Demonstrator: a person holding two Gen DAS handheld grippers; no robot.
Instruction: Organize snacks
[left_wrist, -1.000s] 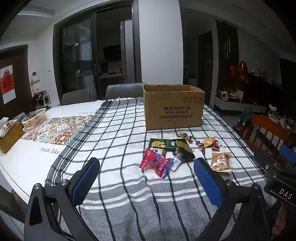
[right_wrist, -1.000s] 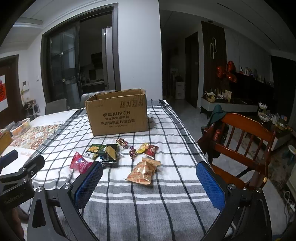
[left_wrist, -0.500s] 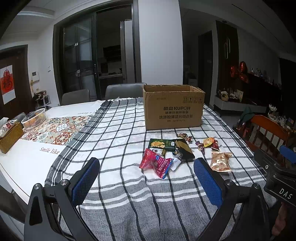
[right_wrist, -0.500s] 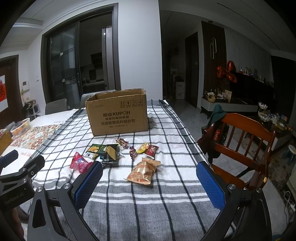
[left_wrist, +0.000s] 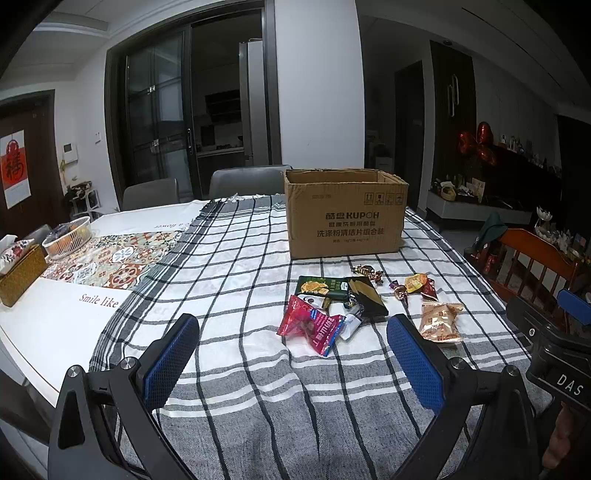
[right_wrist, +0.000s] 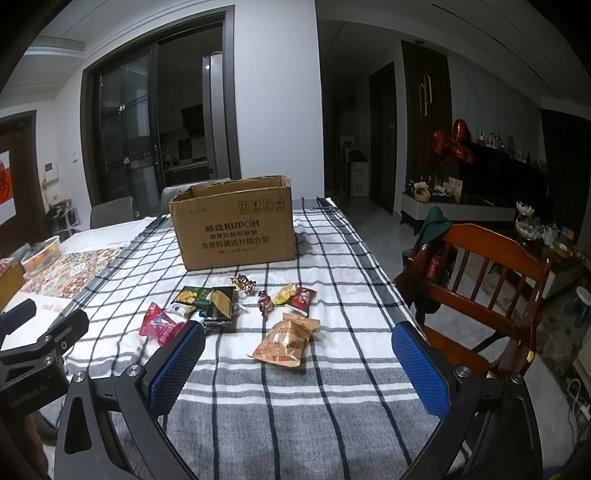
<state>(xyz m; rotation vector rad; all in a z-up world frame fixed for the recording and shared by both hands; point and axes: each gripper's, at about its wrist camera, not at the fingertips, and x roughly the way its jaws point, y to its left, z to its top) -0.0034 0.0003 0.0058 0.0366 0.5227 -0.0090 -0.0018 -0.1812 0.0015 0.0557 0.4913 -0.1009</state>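
Left wrist view: left gripper (left_wrist: 291, 354) spread wide, holding nothing; snacks (left_wrist: 332, 306) lie before the box (left_wrist: 345, 214), whose inside is hidden.

Right wrist view: right gripper (right_wrist: 298, 360) likewise spread, empty; wooden chair (right_wrist: 480, 280) shows fully here.

The tabletop (left_wrist: 55, 332) wears a checked cloth (left_wrist: 229, 266). On it, far side, sits an open cardboard box (left_wrist: 345, 218); nearer lie scattered snack packets (left_wrist: 332, 306). Far left: a patterned mat (left_wrist: 110, 254), a white basket (left_wrist: 68, 236), perhaps a tissue box (left_wrist: 18, 271).
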